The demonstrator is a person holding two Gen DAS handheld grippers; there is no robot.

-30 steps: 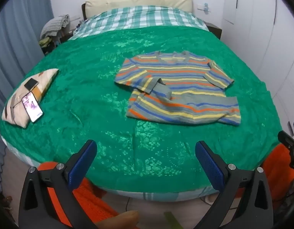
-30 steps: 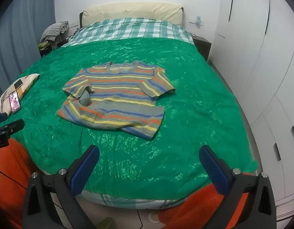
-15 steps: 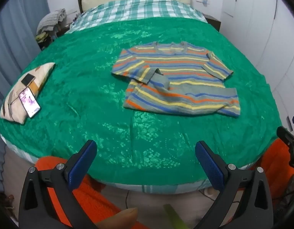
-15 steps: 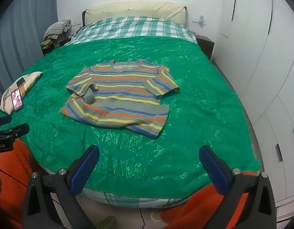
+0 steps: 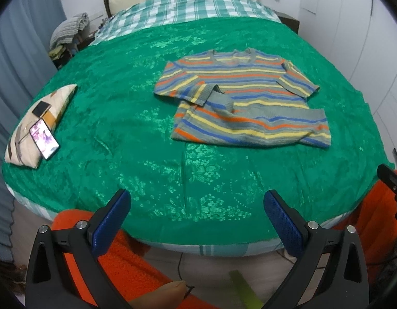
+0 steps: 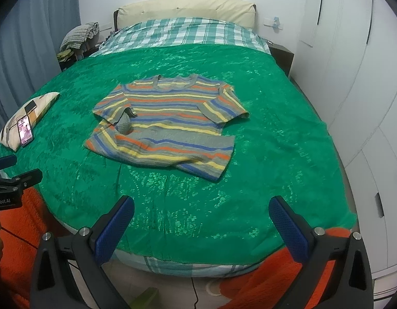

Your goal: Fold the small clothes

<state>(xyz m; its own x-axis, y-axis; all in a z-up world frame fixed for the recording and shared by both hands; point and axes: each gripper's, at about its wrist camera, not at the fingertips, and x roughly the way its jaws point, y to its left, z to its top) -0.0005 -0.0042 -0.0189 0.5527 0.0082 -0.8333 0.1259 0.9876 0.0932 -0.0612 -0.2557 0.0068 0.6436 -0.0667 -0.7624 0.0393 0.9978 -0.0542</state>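
Observation:
A small striped sweater [image 5: 247, 97] [image 6: 167, 118], grey with orange, yellow and blue bands, lies front-up on the green bedspread [image 5: 136, 118] [image 6: 275, 134]. Both its sleeves are folded in over the body, the left one with its cuff curled up. My left gripper [image 5: 197, 212] hangs open over the bed's near edge, well short of the sweater. Over the same edge, further right, my right gripper [image 6: 201, 215] is open too, nothing between its blue pads. The left gripper's body [image 6: 10, 177] shows at the left of the right wrist view.
A patterned cushion [image 5: 25, 134] [image 6: 13, 126] with a lit phone [image 5: 43, 137] and a dark phone on it lies at the bed's left edge. An orange rug [image 5: 126, 262] covers the floor below. White wardrobes [image 6: 353, 77] stand to the right, a checked sheet and headboard behind.
Both grippers have pulled back and risen a little from the bed, so the near edge and orange rug show more. The sweater has not moved. Both stay open.

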